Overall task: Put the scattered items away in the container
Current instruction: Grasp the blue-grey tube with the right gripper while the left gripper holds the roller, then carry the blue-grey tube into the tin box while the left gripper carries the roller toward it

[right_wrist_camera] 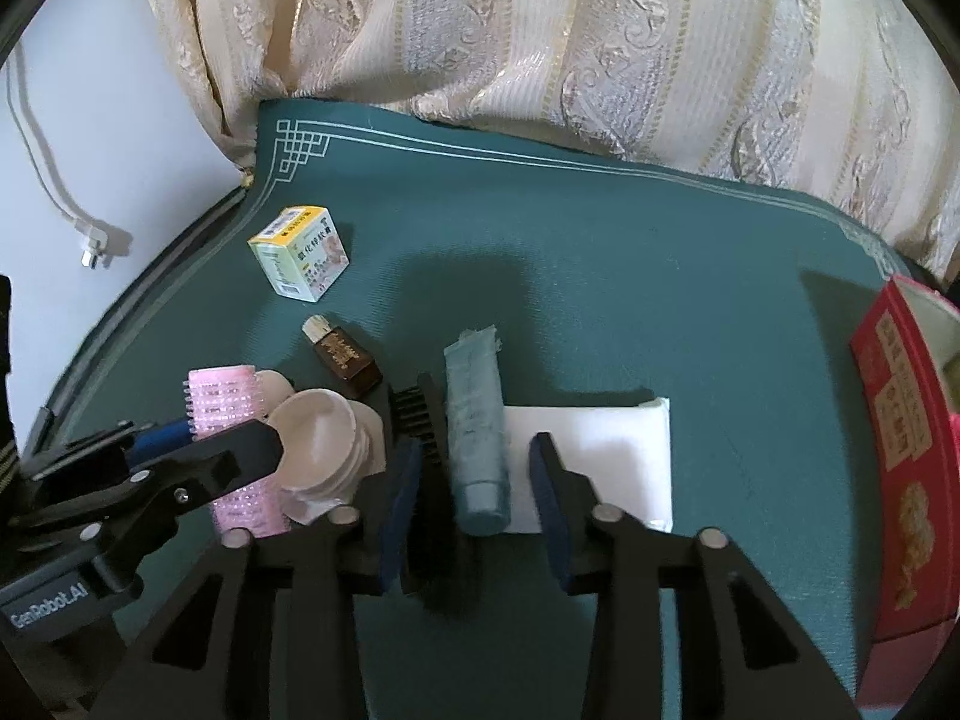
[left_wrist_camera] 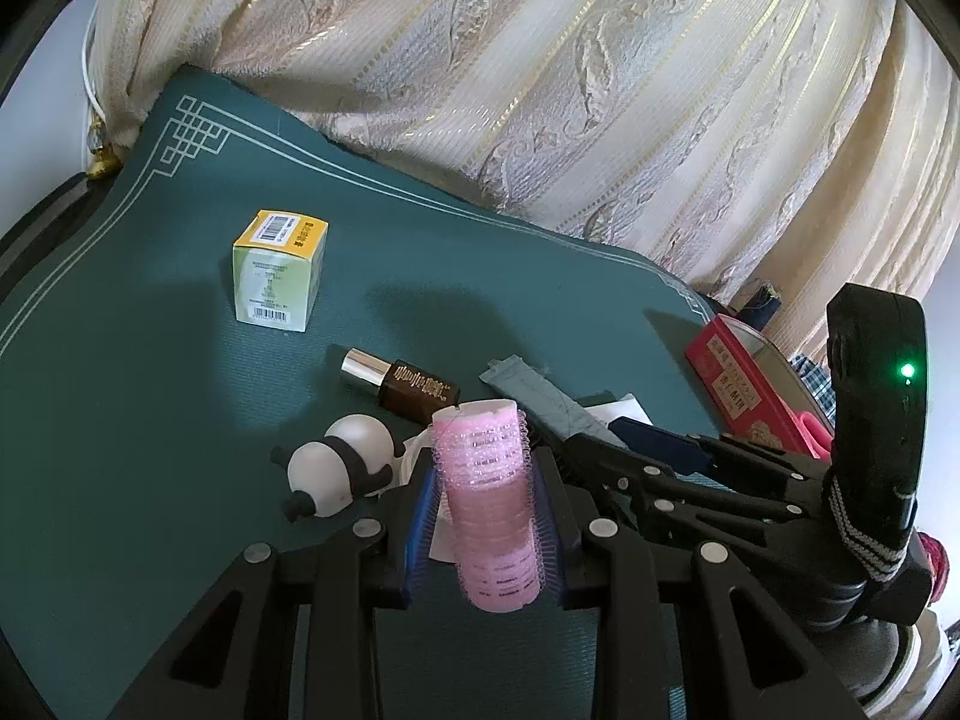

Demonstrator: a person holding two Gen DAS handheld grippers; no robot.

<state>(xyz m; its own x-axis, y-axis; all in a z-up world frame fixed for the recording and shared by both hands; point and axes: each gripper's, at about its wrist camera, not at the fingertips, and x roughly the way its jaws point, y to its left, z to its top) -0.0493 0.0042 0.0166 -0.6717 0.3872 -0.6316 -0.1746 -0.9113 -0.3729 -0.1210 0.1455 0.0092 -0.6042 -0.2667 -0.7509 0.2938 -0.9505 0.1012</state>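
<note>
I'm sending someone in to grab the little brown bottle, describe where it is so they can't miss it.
On the green mat, look just in front of the yellow-topped carton. The brown bottle lies flat there, beside the pink hair roller; it is the only dark item with a shiny metallic cap.

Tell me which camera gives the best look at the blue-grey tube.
The right wrist view: the blue-grey tube lies full length between that gripper's fingers, cap nearest the camera. The left wrist view shows only its crimped end; the rest is hidden behind the pink hair roller.

You have a bristly pink plastic hair roller, a glossy brown bottle with its shiny metal cap, a matt teal tube, a printed cardboard box and a woven green mat.
</note>
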